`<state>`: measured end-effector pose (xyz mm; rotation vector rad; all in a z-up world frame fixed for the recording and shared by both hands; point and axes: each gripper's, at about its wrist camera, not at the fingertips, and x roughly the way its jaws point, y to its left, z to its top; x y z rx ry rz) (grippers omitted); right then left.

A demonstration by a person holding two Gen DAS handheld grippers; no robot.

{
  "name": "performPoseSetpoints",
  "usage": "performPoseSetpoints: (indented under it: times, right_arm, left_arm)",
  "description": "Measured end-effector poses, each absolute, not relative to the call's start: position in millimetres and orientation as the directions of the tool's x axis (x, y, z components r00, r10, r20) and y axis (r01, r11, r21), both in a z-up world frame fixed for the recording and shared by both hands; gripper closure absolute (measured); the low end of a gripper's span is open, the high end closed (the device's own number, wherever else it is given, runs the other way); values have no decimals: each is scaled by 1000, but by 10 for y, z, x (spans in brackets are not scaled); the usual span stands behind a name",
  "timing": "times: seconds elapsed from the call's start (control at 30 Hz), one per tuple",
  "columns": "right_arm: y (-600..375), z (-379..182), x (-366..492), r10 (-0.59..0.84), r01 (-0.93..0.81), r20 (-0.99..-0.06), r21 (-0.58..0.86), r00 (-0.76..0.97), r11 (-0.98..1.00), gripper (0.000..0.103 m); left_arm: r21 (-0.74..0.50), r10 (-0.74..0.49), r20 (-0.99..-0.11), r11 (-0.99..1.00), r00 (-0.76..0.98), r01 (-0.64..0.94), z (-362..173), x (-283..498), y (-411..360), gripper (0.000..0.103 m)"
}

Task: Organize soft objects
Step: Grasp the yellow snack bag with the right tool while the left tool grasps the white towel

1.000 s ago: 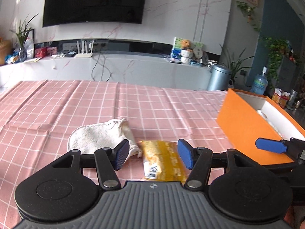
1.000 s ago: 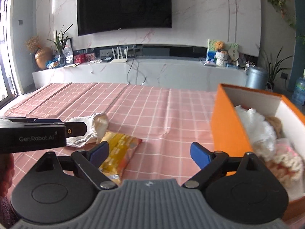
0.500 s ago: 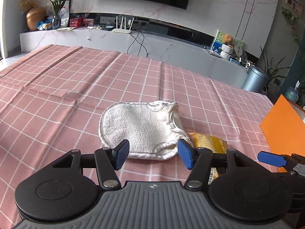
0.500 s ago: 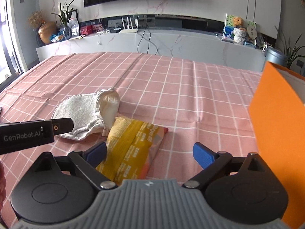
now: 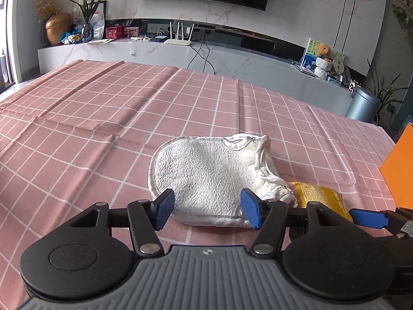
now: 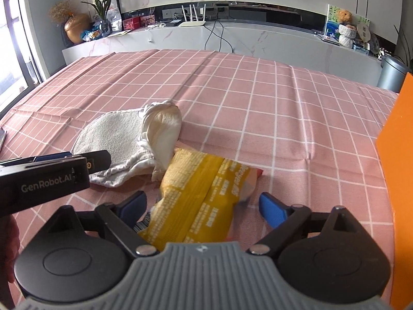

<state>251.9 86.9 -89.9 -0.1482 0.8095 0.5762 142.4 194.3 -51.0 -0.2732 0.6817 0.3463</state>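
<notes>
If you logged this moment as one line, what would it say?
left tool: open, at white cloth | right tool: open, around yellow packet | orange box: right

A cloth (image 5: 211, 175) lies on the bench (image 5: 103, 118), with a snack packet (image 6: 201, 204) touching its right side and nearer the cameras. A box (image 6: 397, 170) stands well to the right. Behind the bench runs a shelf (image 5: 232, 59).
</notes>
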Motion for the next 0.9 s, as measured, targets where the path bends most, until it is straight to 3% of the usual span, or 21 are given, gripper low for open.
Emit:
performPoseSetpoints:
  times: [0.27, 0.47, 0.57, 0.9]
  right_arm:
    - [757, -851, 2598, 454, -545, -707, 115, 542, 830, 37]
    - [684, -850, 2699, 440, -523, -709, 118, 551, 844, 40]
    - [695, -858, 2700, 443, -527, -709, 118, 549, 842, 39]
    - [703, -875, 2715, 467, -548, -698, 127, 543, 827, 39]
  left_arm:
    - [-115, 223, -618, 923, 754, -368, -466, 1440, 1863, 22]
    - [-137, 236, -608, 909, 758, -393, -480, 1472, 1897, 19]
    - [-89, 318, -594, 887, 739, -453, -453, 1503, 1965, 17]
    - [-123, 310, -672, 849, 672, -514, -609, 1679, 2204, 16]
